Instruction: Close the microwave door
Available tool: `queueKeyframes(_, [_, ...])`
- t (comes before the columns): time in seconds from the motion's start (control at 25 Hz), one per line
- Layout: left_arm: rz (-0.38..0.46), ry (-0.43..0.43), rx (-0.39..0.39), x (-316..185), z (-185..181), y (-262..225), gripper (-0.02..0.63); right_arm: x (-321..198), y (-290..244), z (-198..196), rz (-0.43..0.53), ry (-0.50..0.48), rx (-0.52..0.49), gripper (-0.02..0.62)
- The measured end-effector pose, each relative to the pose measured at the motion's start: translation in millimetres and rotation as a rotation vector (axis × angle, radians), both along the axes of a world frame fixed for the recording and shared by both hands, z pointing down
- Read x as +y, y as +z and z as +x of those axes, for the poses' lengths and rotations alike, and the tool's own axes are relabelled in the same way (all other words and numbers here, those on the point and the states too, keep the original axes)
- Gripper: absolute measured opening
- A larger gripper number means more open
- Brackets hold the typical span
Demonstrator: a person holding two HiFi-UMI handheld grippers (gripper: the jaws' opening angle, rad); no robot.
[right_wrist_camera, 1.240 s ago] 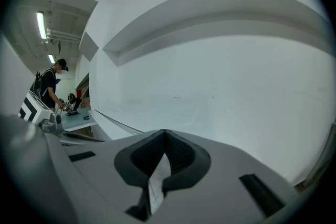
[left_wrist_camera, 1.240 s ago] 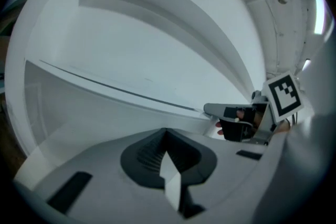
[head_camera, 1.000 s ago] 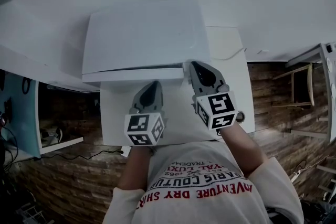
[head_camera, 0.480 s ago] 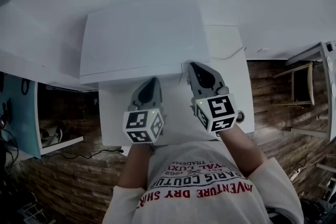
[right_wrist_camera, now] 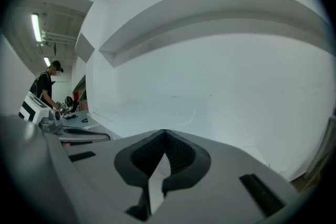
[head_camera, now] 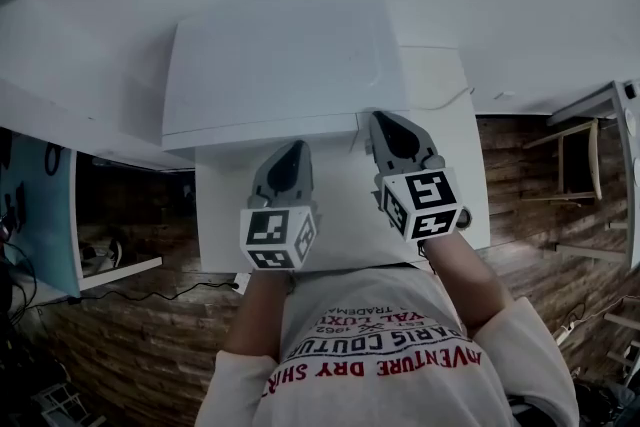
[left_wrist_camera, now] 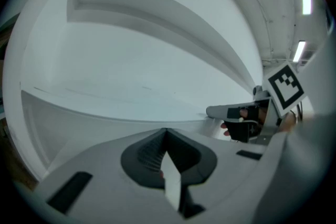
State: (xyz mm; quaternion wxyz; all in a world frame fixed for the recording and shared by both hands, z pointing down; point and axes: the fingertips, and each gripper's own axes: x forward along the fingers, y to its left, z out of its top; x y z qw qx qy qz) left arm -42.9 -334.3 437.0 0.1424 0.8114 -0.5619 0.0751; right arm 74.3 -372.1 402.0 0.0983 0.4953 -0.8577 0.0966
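The white microwave [head_camera: 280,55] stands at the back of a white table [head_camera: 340,215], its front closed flush with no dark gap showing. My right gripper [head_camera: 385,118] is shut and empty, its tip at the microwave's front right corner. My left gripper [head_camera: 290,147] is shut and empty too, just short of the front edge. The left gripper view has the white door [left_wrist_camera: 131,76] filling the frame beyond the left gripper [left_wrist_camera: 165,131], with the right gripper [left_wrist_camera: 247,118] beside it. From the right gripper [right_wrist_camera: 164,132], the microwave front [right_wrist_camera: 226,81] is close ahead and the left gripper [right_wrist_camera: 79,135] lies to the left.
Wooden floor [head_camera: 130,345] surrounds the table. A blue cabinet [head_camera: 40,215] stands at the left with a cable [head_camera: 170,297] on the floor near it. A chair [head_camera: 575,165] is at the right. A person [right_wrist_camera: 46,84] works far off at a bench.
The dark slit along the microwave's front has gone and the door now sits flush. Both grippers stay shut, close to the front edge.
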Motion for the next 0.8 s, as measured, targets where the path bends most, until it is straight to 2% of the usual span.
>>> queueKeyframes(0.12, [0.041,0.010,0.001,11,-8,-13,-0.003,7,-6,-2,0.014,0.009,-0.036,0.008])
queueKeyframes(0.48, [0.161,-0.008,0.022,54,-53,-47,-0.003,61,-15,-29,0.094,0.059,-0.056,0.008])
queueKeyframes(0.8, [0.219,0.012,0.058,99,-77,-51,-0.003,115,-10,-43,0.146,0.098,-0.069,0.008])
